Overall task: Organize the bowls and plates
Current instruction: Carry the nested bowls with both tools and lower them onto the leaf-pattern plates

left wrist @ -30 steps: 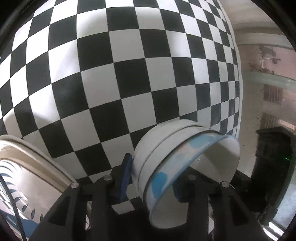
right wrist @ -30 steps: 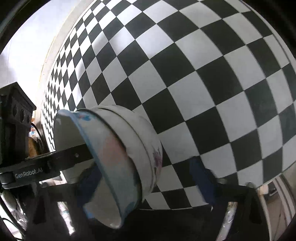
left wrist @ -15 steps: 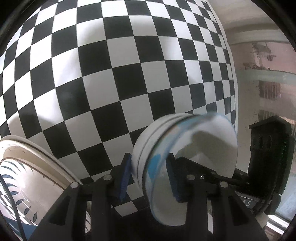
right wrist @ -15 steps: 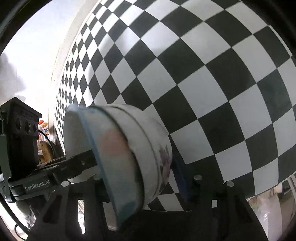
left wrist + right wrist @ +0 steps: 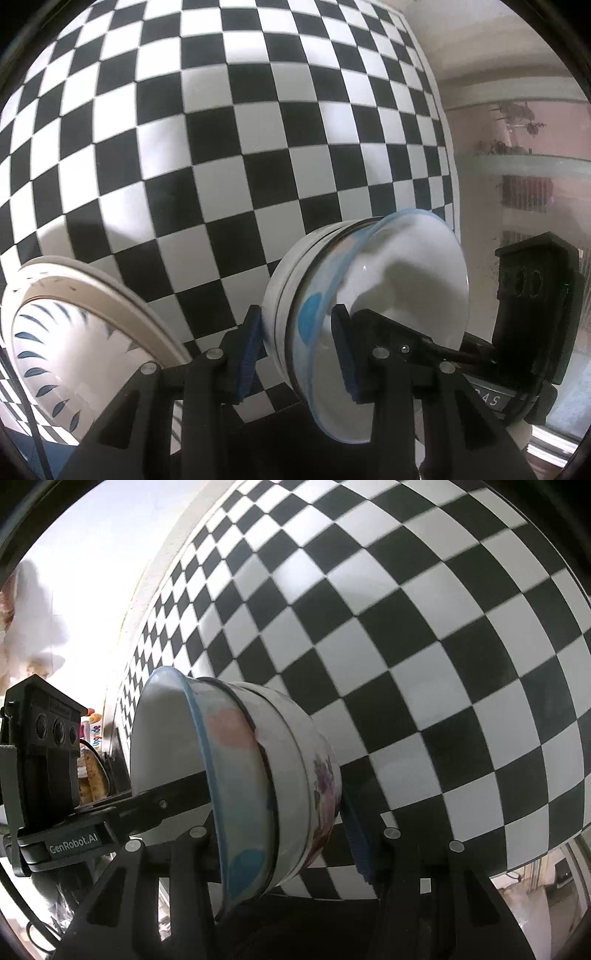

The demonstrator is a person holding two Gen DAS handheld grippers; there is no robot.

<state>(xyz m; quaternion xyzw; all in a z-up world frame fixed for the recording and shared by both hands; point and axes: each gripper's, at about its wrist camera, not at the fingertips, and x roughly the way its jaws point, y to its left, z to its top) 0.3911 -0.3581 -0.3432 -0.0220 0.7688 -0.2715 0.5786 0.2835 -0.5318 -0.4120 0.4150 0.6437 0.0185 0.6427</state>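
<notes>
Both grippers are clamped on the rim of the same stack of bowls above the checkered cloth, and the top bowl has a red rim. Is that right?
Not quite: the top bowl has a blue rim, not red, as the right wrist view shows. The rest holds: the left gripper and the right gripper both clamp the rim of the same stack of bowls above the checkered cloth.
</notes>
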